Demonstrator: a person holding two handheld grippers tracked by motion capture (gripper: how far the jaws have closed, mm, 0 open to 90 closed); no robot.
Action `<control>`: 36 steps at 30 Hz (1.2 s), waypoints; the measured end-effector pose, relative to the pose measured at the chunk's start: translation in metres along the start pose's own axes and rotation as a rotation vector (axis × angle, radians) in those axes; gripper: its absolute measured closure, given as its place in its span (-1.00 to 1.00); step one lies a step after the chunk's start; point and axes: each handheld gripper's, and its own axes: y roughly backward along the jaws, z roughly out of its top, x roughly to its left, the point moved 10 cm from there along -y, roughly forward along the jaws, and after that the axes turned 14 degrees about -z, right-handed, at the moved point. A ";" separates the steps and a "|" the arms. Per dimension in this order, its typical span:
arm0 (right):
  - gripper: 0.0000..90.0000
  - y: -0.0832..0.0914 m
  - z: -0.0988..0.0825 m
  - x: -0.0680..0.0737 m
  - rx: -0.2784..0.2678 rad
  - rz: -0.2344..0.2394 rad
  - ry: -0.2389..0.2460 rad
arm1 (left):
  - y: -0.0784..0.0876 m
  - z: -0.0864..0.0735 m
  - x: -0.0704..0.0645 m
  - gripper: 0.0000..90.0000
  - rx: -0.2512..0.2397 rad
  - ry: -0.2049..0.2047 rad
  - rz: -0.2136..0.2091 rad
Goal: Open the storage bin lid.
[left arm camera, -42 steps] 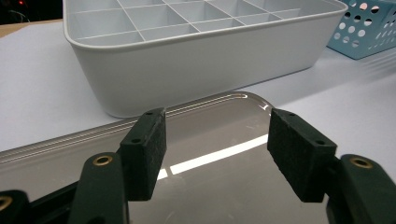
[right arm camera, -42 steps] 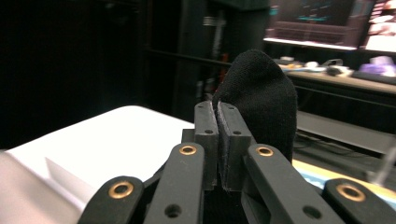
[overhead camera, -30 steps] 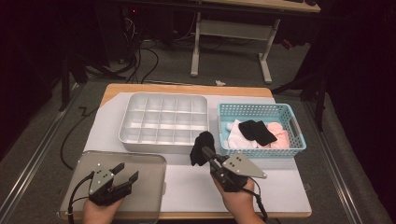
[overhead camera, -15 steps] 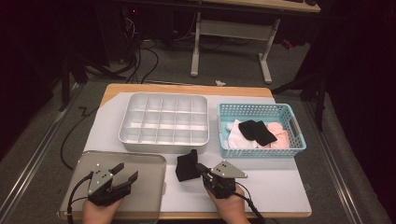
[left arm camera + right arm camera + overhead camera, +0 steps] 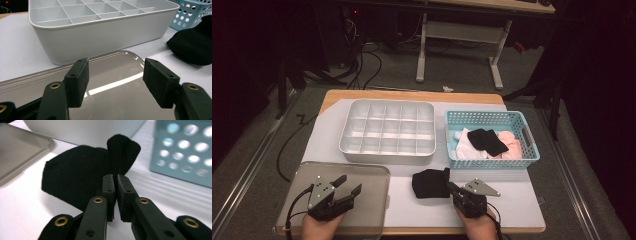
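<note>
Setting the black sock (image 5: 430, 183) flat on the surface (image 5: 512, 200): release fully, withdraw straight back so no fold drags. Left tool (image 5: 115, 81) hovers over the clear lid (image 5: 362, 200), jaws spread, empty. Right tool (image 5: 115, 195) has just been loosening but pinches a sock fold; the sock lies directly ahead of it.

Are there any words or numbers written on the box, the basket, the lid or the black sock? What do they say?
None: no word, number, label or sign can be read anywhere.
The white divided box is plain.
The blue basket has holes in its walls and no lettering.
The clear lid shows a streak of reflected light, no writing.
The black sock has no tag or logo in view.
</note>
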 end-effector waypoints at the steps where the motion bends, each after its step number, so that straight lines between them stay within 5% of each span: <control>1: 0.84 0.001 -0.001 -0.003 -0.001 -0.008 -0.005 | 0.000 0.000 0.000 -0.15 0.001 -0.001 0.000; 8: 0.71 0.006 0.007 -0.005 -0.019 -0.019 -0.013 | -0.001 0.000 0.000 -0.15 0.000 0.001 -0.004; 13: 0.59 -0.002 0.012 0.026 -0.003 0.032 0.067 | -0.001 -0.001 -0.001 -0.15 0.004 -0.001 -0.005; 17: 0.48 -0.017 0.010 0.059 0.060 0.087 0.136 | 0.000 -0.001 0.000 -0.15 0.002 0.003 -0.004; 27: 0.18 -0.023 0.014 0.087 0.062 0.143 0.194 | 0.001 -0.001 0.002 -0.15 0.001 0.007 -0.002; 29: 0.23 -0.025 0.012 0.088 0.077 0.130 0.202 | 0.000 -0.001 0.001 -0.15 0.003 0.003 -0.003; 34: 0.85 -0.030 0.002 0.080 0.121 0.107 0.205 | 0.001 -0.001 0.001 -0.15 0.003 -0.005 0.010; 36: 0.90 -0.025 0.005 0.076 0.114 0.114 0.200 | 0.001 0.000 0.002 -0.15 -0.006 0.001 0.013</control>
